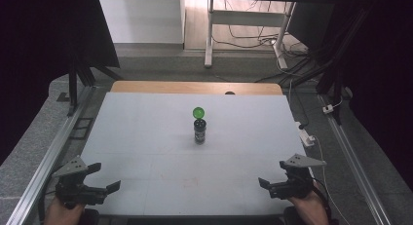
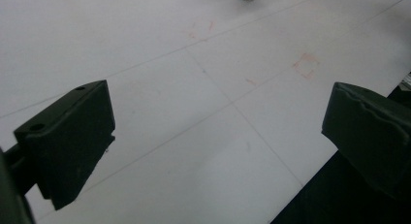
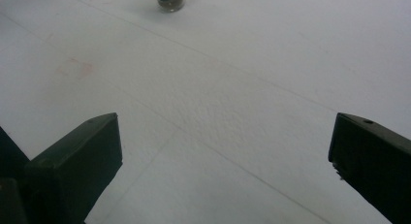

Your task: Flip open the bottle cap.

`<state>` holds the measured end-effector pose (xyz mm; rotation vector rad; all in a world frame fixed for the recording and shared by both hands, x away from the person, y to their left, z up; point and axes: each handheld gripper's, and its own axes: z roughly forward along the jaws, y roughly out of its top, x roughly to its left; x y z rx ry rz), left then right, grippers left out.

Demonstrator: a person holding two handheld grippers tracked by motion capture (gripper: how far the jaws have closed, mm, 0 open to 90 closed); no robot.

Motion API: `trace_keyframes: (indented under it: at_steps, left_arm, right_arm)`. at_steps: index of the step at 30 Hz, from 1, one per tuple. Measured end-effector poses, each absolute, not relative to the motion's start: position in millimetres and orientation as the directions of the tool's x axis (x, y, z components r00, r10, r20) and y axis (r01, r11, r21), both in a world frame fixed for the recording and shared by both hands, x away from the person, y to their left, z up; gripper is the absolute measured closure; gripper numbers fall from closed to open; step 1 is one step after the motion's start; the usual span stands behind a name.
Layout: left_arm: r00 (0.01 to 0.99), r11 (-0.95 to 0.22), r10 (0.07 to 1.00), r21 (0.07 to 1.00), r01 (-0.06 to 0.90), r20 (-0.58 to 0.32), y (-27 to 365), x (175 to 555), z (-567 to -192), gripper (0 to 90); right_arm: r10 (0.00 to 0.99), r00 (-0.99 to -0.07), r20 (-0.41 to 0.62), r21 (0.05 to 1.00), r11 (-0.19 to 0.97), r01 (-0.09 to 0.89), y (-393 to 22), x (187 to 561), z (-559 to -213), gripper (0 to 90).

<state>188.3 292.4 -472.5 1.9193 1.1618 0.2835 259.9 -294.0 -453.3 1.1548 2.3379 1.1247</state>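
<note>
Both tongs (image 1: 104,176) (image 1: 272,172) (agape) at near edge, jar (image 1: 199,131) mid-table.

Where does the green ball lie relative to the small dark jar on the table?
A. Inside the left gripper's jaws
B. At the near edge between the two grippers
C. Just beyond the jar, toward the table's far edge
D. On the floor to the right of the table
C: in the high view the green ball sits just past the upright dark jar, on the far side, well away from both grippers.

I work in a lab: ahead of my grippers a white table (image 1: 146,137) on aluminium rails (image 1: 48,157), dark curtains (image 1: 44,35), floor cables (image 1: 253,40).
</note>
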Motion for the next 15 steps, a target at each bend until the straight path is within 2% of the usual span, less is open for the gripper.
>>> trace_keyframes:
  at_steps: [15]
  left_arm:
    - [0.509, -0.248, 0.841, 0.708, 0.662, -0.181, 294, 181, -479, 0.0]
  right_arm:
    - [0.813, -0.576, 0.084, 0.735, 0.34, 0.587, -315, 245, -456, 0.0]
